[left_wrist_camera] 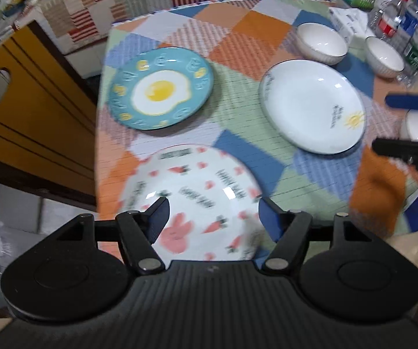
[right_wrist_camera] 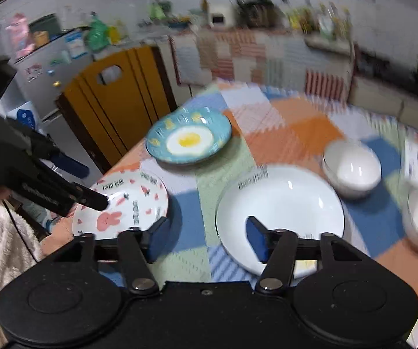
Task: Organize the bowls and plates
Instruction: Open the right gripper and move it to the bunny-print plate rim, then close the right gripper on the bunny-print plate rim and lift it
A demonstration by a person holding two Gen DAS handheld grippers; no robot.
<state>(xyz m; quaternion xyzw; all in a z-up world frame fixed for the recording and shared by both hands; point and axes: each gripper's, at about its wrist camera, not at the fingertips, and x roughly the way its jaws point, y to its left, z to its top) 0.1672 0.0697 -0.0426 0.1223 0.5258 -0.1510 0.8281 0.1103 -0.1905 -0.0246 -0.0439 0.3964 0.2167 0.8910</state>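
So far, plates and bowls lie spread apart on the bench, none stacked.

Lower centre, the rabbit plate [left_wrist_camera: 191, 203] sits under the left hand-held gripper [left_wrist_camera: 213, 215], jaws open and empty; the right hand-held gripper [right_wrist_camera: 207, 237], also open and empty, hangs over the white plate [right_wrist_camera: 278, 203]. Glazed rims could slip from the pads, or knock the nearby bowl [right_wrist_camera: 351, 168].

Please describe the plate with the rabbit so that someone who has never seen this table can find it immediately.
Start at the patchwork tablecloth. At its edge beside the yellow cabinet lie two patterned plates, and the rabbit plate is the nearer one. It is white with a pink rabbit and carrots; the egg plate is teal.
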